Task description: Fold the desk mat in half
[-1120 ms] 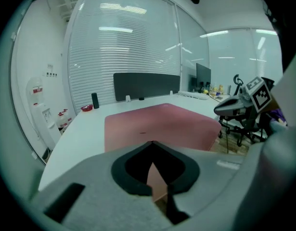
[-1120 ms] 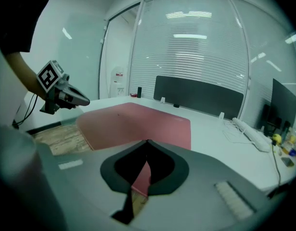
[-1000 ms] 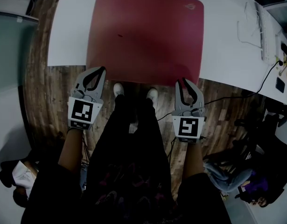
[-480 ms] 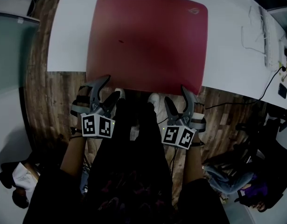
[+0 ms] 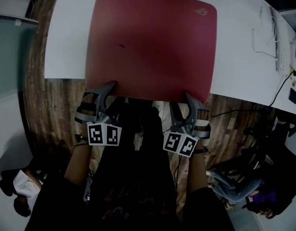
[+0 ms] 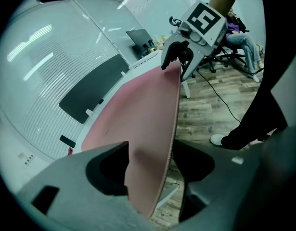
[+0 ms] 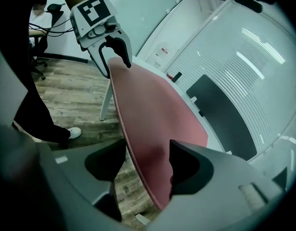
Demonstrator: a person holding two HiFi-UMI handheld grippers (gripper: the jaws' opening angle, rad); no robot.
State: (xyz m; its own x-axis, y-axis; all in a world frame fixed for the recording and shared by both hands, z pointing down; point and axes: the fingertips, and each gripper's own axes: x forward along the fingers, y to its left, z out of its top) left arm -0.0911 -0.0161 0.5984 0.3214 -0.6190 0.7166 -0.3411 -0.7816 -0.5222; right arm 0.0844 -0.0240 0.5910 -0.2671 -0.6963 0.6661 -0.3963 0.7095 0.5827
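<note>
- Red desk mat (image 5: 152, 42) lies flat, unfolded, on the worktop (image 5: 66, 32); its 6 o'clock edge overhangs.
- Left gripper (image 5: 113, 93) and right gripper (image 5: 180, 102): fingers spread around that edge, having just closed slightly, no pinch yet; the whole fold remains.

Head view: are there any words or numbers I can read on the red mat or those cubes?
No readable words or numbers.
The desk mat has a corner logo: too small to read.
The left marker cube and right marker cube: black-and-white patterns, not letters.
</note>
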